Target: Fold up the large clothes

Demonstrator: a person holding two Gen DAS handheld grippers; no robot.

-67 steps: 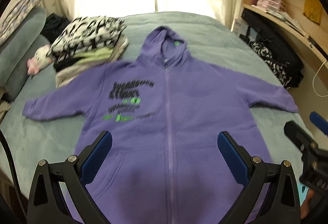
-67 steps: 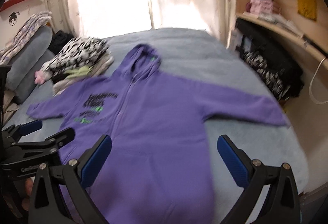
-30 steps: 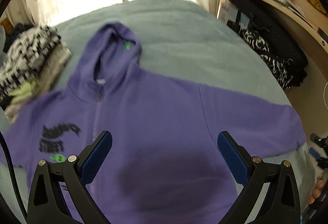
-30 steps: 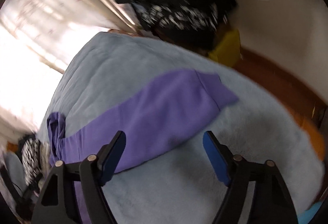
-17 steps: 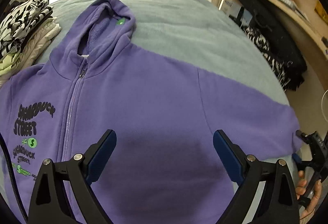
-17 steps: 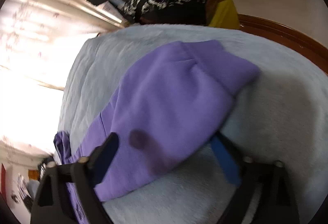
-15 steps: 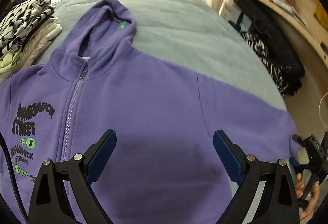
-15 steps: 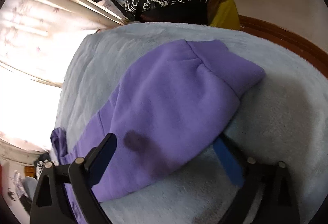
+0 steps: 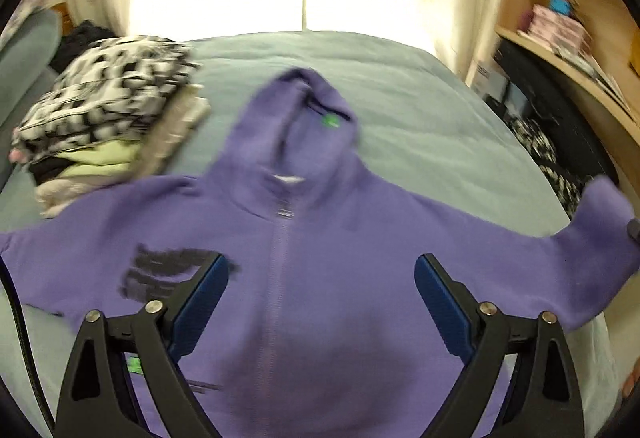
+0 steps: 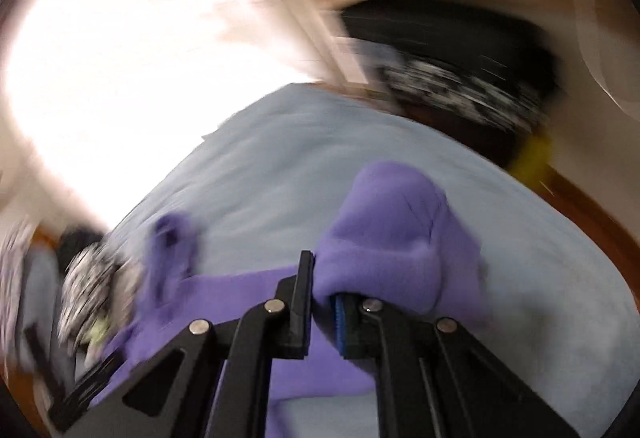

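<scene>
Purple zip-front fleece hoodie (image 9: 320, 258): spread front-up on grey-blue bed (image 9: 420, 117); hem cut off below. Left gripper (image 9: 320, 302): jaws spread, hovering over chest. Right gripper (image 10: 322, 298): jaws pinching the hoodie's sleeve cuff (image 10: 392, 238), lifted. Stack of folded clothes (image 9: 108, 117): blurred, beside hood.

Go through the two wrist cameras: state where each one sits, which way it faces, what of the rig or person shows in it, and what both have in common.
Left wrist: sits on the left gripper, above the purple hoodie, facing up the bed toward the bright curtains; its open fingers and fingertips at the right edge show.
Right wrist: sits on the right gripper, low at the sleeve cuff, which it pinches; only its fingers show, view blurred.
Shared: hoodie, bed, folded clothes pile.
</scene>
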